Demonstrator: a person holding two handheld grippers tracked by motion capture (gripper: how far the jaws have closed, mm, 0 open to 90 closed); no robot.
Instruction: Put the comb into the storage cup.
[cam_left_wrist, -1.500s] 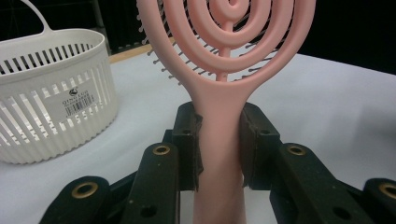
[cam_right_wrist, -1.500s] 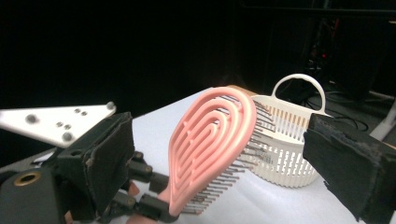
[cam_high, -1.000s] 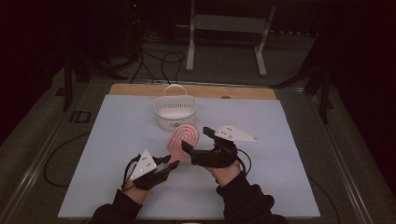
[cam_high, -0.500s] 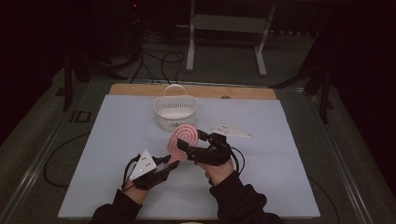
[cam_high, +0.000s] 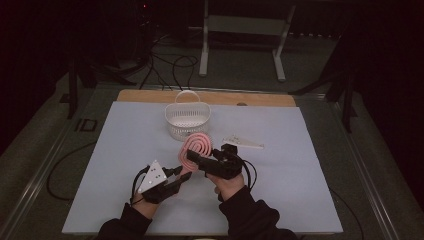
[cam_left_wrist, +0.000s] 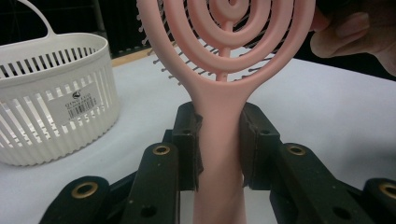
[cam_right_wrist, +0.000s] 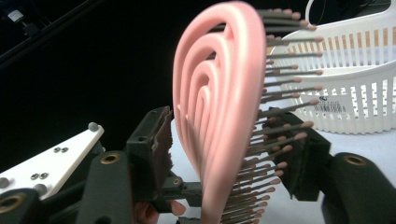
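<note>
A pink paddle hairbrush (cam_high: 196, 146) with a ringed open head stands lifted over the middle of the white table. My left gripper (cam_high: 182, 175) is shut on its handle (cam_left_wrist: 219, 154), with the head rising above the jaws. My right gripper (cam_high: 197, 159) is open, its jaws standing on either side of the brush head (cam_right_wrist: 219, 116). The bristles reach toward the right-hand pad (cam_right_wrist: 299, 158); a gap shows at the other pad. A hand (cam_left_wrist: 359, 37) sits behind the head.
A white slatted basket (cam_high: 187, 127) with a handle stands just behind the brush, seen close in both gripper views (cam_left_wrist: 56, 107) (cam_right_wrist: 355, 93). The white sheet (cam_high: 125, 150) spreads wide to both sides. Cables and a metal stand (cam_high: 240, 25) lie beyond the far edge.
My right gripper has moved left and slightly nearer, bringing its jaws around the brush head. The left gripper has kept hold of the handle almost in place.
</note>
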